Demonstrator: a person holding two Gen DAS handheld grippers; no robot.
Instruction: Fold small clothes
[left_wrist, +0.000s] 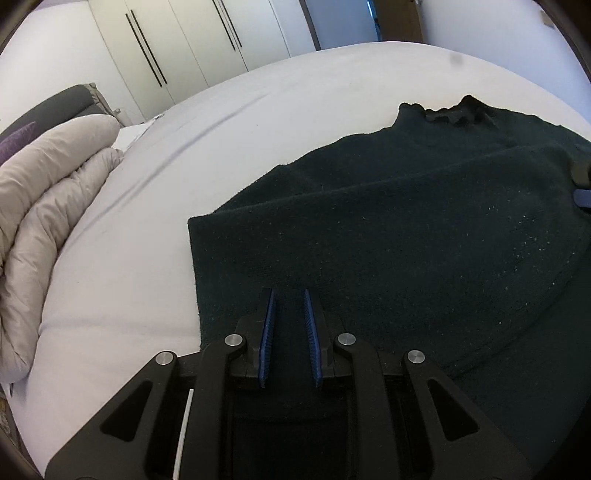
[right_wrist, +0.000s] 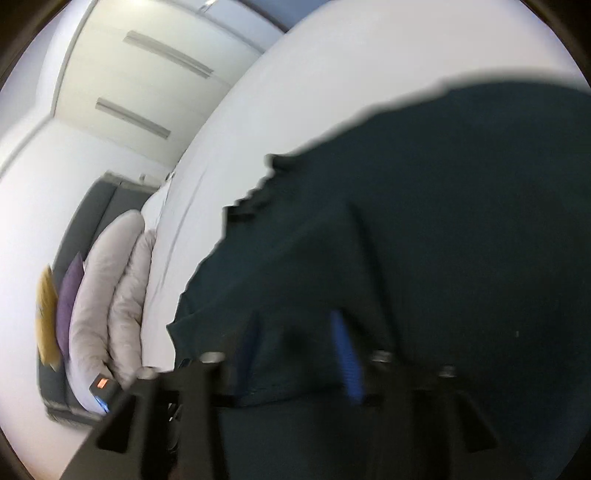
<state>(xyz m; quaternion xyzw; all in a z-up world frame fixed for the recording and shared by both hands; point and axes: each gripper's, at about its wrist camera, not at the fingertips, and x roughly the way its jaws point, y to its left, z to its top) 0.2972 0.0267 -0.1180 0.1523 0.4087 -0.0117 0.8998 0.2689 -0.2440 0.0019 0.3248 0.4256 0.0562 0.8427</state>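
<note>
A dark green knitted sweater (left_wrist: 406, 229) lies on a white bed (left_wrist: 258, 110), its collar at the far end. My left gripper (left_wrist: 290, 295) sits over the sweater's near left corner with its blue pads (left_wrist: 269, 325) a little apart; whether cloth runs between them I cannot tell. In the blurred right wrist view the sweater (right_wrist: 424, 221) fills the right side. My right gripper (right_wrist: 299, 325) is open over it, blue pad (right_wrist: 347, 362) apart from the other. A bit of the right gripper shows at the left view's right edge (left_wrist: 581, 184).
A folded beige duvet (left_wrist: 48, 206) lies at the left of the bed, with purple and yellow cushions (right_wrist: 68, 306) by a grey headboard (left_wrist: 62, 103). White wardrobe doors (left_wrist: 177, 44) stand behind the bed. The left gripper's body (right_wrist: 107, 387) shows low in the right view.
</note>
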